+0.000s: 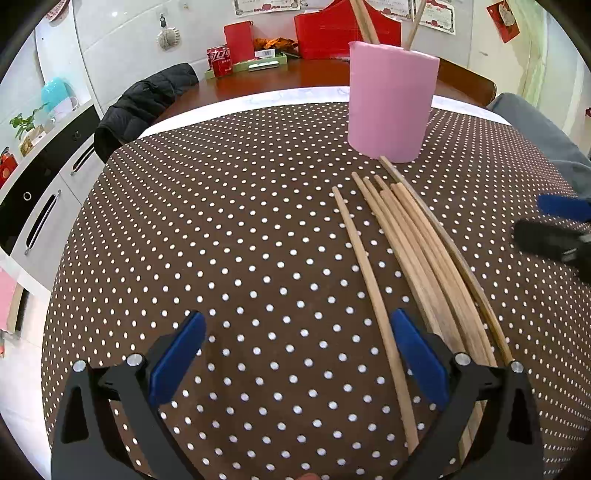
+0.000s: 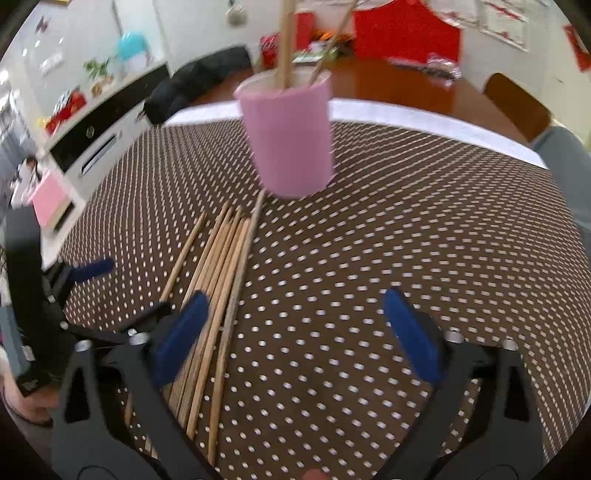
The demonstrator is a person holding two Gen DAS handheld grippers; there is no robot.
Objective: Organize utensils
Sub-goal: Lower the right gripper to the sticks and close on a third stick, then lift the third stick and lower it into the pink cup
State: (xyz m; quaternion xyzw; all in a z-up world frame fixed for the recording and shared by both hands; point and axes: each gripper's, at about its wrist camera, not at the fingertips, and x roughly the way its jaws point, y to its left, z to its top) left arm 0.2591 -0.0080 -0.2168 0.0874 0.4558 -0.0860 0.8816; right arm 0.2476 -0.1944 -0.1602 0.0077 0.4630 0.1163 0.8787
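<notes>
A pink cup (image 1: 391,107) (image 2: 288,136) stands on the dotted brown tablecloth (image 1: 221,240) with a few wooden chopsticks (image 1: 364,22) (image 2: 284,44) upright in it. Several more chopsticks (image 1: 417,243) (image 2: 221,280) lie in a loose bundle in front of the cup. My left gripper (image 1: 299,354) is open low over the cloth. One separate chopstick (image 1: 365,280) runs just inside its right finger, untouched. My right gripper (image 2: 297,332) is open above the near end of the bundle. Some sticks pass under its left finger (image 2: 181,336), and nothing is gripped.
Behind the cloth, a red-brown table carries a red cola can (image 1: 220,61), red boxes (image 1: 332,33) and a green tray. A black jacket (image 1: 144,103) hangs over a chair at the left. White cabinets (image 1: 44,206) line the left side and a wooden chair (image 2: 517,103) stands at the back right.
</notes>
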